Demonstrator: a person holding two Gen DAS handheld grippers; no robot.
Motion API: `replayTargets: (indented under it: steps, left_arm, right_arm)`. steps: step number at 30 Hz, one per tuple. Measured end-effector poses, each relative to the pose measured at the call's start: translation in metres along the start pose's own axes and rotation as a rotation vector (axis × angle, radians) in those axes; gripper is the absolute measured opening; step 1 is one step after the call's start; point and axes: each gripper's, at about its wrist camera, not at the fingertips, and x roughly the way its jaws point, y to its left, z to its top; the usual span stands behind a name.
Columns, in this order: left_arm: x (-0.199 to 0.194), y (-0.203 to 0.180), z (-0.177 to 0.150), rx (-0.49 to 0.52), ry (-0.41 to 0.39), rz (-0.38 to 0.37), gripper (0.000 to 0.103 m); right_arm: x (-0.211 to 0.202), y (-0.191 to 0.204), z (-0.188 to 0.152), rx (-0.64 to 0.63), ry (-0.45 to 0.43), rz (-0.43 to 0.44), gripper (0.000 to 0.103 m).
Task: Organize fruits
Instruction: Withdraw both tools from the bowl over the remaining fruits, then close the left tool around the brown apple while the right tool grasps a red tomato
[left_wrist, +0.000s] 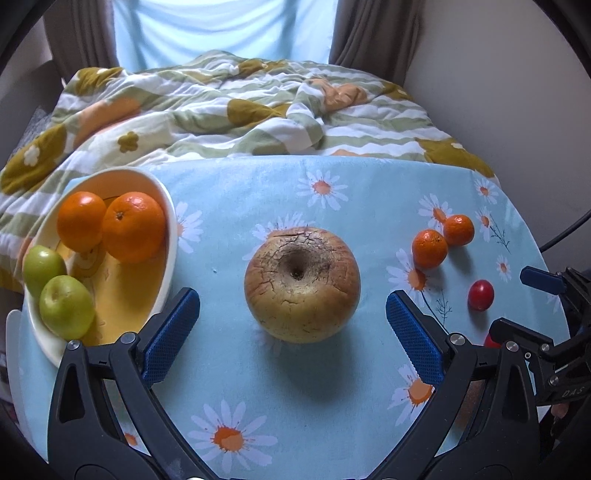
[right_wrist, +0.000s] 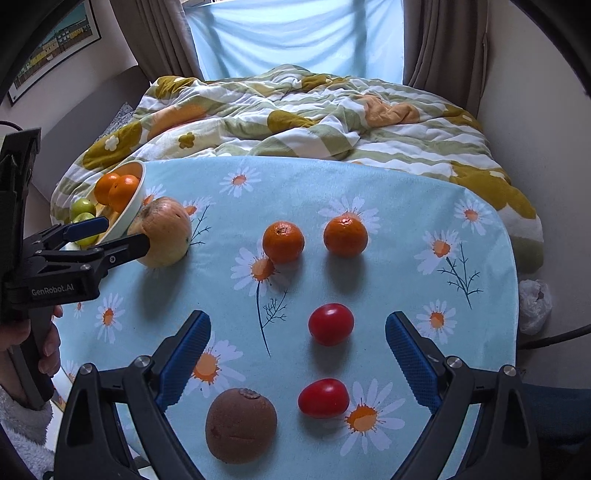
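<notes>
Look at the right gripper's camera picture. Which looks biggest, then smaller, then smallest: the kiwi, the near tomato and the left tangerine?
1. kiwi, clearly largest as it looks, though it also lies closest to the camera.
2. near tomato and left tangerine look about alike; the tangerine lies farther off, so I won't rank them.

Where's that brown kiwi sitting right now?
In the right wrist view the kiwi lies on the daisy tablecloth at the bottom, just left of the nearer red tomato.

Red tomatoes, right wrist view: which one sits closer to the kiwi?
The nearer red tomato, low in the frame beside the brown kiwi. The other tomato lies farther up, toward the two mandarins.
</notes>
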Motion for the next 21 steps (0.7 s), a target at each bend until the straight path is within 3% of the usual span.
replayTargets:
  steps: [8,12,16,21]
  left_arm:
    - [0.031,-0.005,0.005,0.009,0.049,-0.016,0.103]
    - [0.041,-0.004,0.005,0.0,0.076,-0.021,0.083]
    - [0.045,-0.003,0.004,0.004,0.086,-0.022,0.08]
    - [0.044,-0.004,0.004,0.014,0.088,-0.012,0.079]
  right_arm:
    - [0.019,-0.013,-0.002,0.028,0.03,-0.001,0.094]
    - [0.024,-0.016,-0.002,0.031,0.044,0.004,0.087]
    - [0.027,-0.016,-0.001,0.032,0.048,0.004,0.086]
    - [0.033,-0.018,0.0,0.029,0.068,0.007,0.069]
